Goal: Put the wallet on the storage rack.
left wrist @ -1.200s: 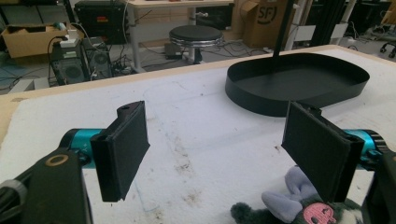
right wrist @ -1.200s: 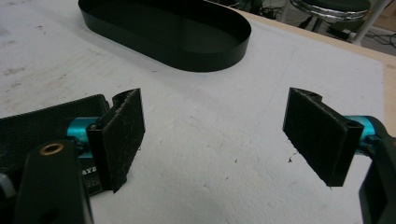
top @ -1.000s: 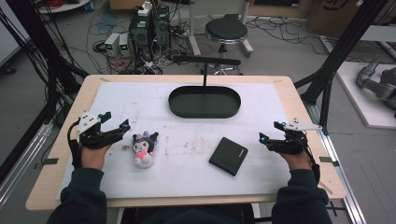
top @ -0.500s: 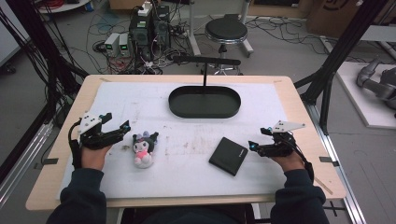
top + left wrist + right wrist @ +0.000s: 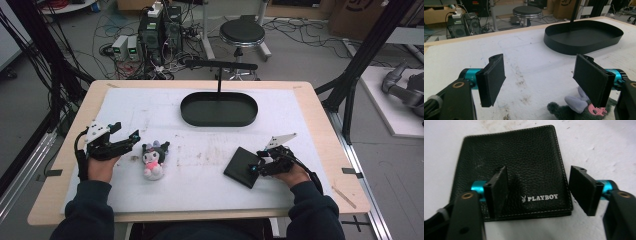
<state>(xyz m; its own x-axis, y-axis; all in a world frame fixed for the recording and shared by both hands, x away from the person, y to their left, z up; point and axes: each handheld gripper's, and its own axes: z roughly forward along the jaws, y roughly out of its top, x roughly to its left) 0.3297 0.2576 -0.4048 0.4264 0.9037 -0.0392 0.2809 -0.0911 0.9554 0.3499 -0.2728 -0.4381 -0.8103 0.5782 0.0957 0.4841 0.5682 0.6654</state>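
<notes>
A black leather wallet (image 5: 241, 168) marked PLAYBOY (image 5: 524, 162) lies flat on the white mat, right of centre. My right gripper (image 5: 256, 162) (image 5: 539, 192) hovers over its near edge with the jaws apart, one above the leather and one just off its side. They have just been closing, and the pads are not pressing on the wallet. A small plush toy (image 5: 153, 160) (image 5: 579, 108) with a dark hood and pink face lies at the left. My left gripper (image 5: 125, 134) (image 5: 541, 80) stands beside it, also just closing, with nothing between the pads.
A black oval tray (image 5: 219, 109) (image 5: 584, 37) with a post behind it stands at the back middle of the mat. The wooden table edge (image 5: 345, 165) runs along the right. A stool and computer boxes stand on the floor beyond.
My right gripper has moved left and down from the table's right side to the wallet's edge, and its jaws have narrowed. The left hand has stayed put, its jaws a little narrower.
</notes>
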